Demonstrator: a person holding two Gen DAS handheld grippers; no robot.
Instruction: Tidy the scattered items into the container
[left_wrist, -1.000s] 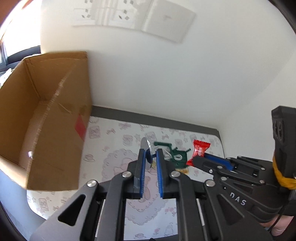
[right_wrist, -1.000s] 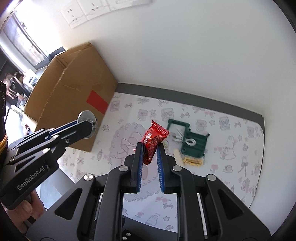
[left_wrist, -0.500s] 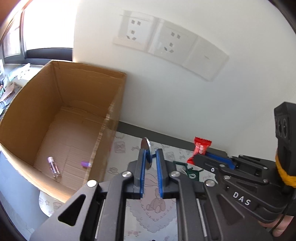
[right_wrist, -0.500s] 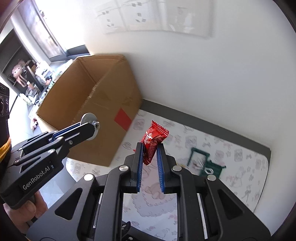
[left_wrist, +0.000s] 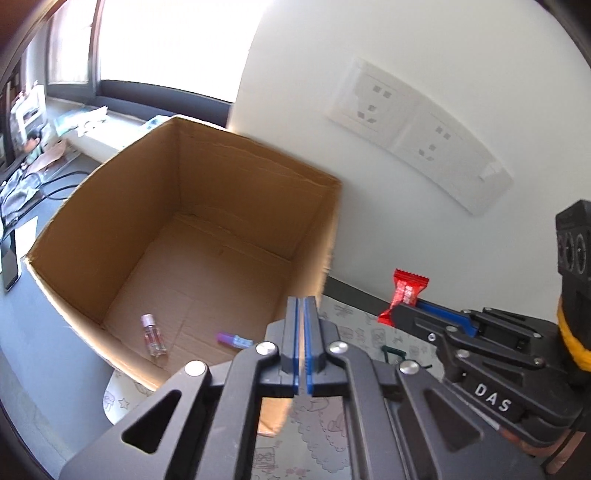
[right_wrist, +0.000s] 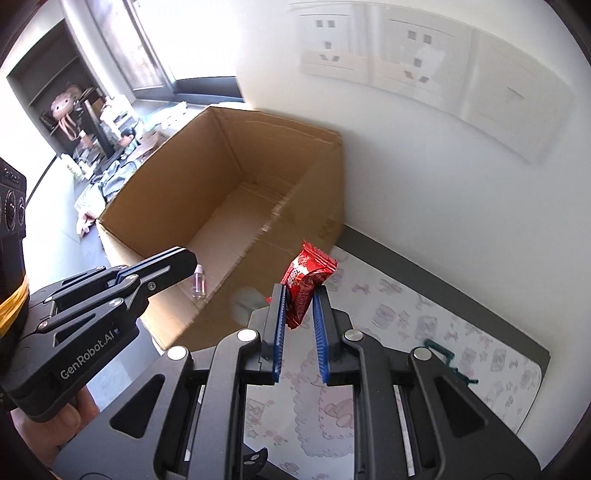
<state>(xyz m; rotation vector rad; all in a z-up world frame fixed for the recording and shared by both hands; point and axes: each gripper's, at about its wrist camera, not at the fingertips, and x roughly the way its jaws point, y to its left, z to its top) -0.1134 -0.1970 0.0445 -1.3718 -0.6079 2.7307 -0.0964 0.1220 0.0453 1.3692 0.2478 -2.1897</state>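
The cardboard box (left_wrist: 207, 236) is plain brown corrugated board, square-cornered and open at the top, with creased flaps forming its floor; it stands at the back of the desk against the white wall, its near right corner resting on the patterned mat (right_wrist: 424, 325). On the box floor lie a small clear bottle (left_wrist: 152, 335) with a pale cap and, apart from it, a short purple-capped tube (left_wrist: 233, 340), both near the front wall. The left gripper (left_wrist: 303, 301) hangs over the box's near right corner, its blue ribbed pads having just closed flat together with nothing visible between them. In the right wrist view a blurred, pale round shape (right_wrist: 245, 303) shows in front of the box wall; what it is cannot be told. The right gripper (right_wrist: 300, 291) stands just right of the box, above the mat, its blue pads clamped on a glossy red candy wrapper (right_wrist: 308, 278) with crimped, saw-toothed ends that sticks up above the fingertips. The box mouth is wide and unobstructed, and the two tools stand close side by side at its right rim. Farther right on the mat, partly hidden behind the grippers, lies a dark green plastic piece (right_wrist: 448, 356). White wall sockets (left_wrist: 417, 136) sit on the wall above, and cluttered things line the window sill (left_wrist: 74, 125) beyond the box.
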